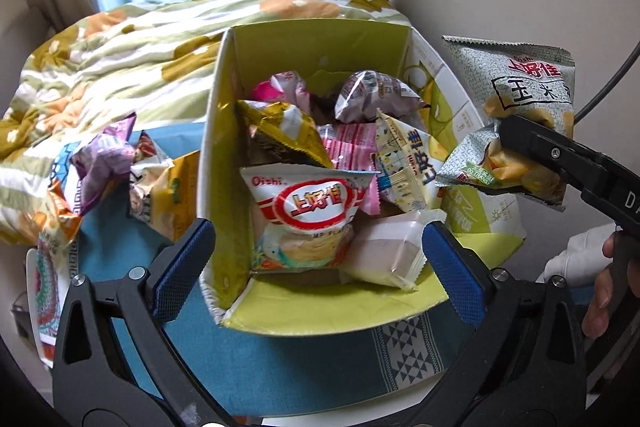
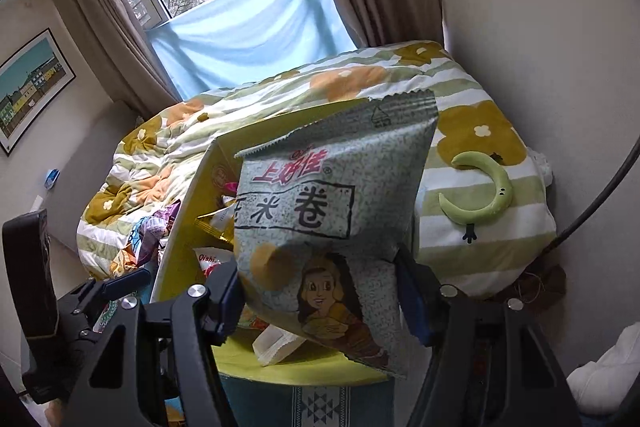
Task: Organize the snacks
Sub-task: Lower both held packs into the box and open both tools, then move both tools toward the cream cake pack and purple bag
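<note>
The right gripper [image 2: 320, 303] reaches in from the right of the yellow-green box [image 1: 320, 39], its jaws clamped on the lower part of a grey-green corn-roll bag [image 1: 520, 115], held in the air beside the box's right wall. The bag stands roughly upright, long axis vertical, sealed top edge up. The left gripper [image 1: 316, 267] hovers wide open over the box's near end, above a red-and-white Oishi bag [image 1: 304, 219].

Worktop [image 1: 432, 397] under blue cloth [image 1: 280, 367]. Yellow box [image 1: 320, 311] sits on cloth. Loose snack packets [image 1: 100, 163] heaped left of box.
</note>
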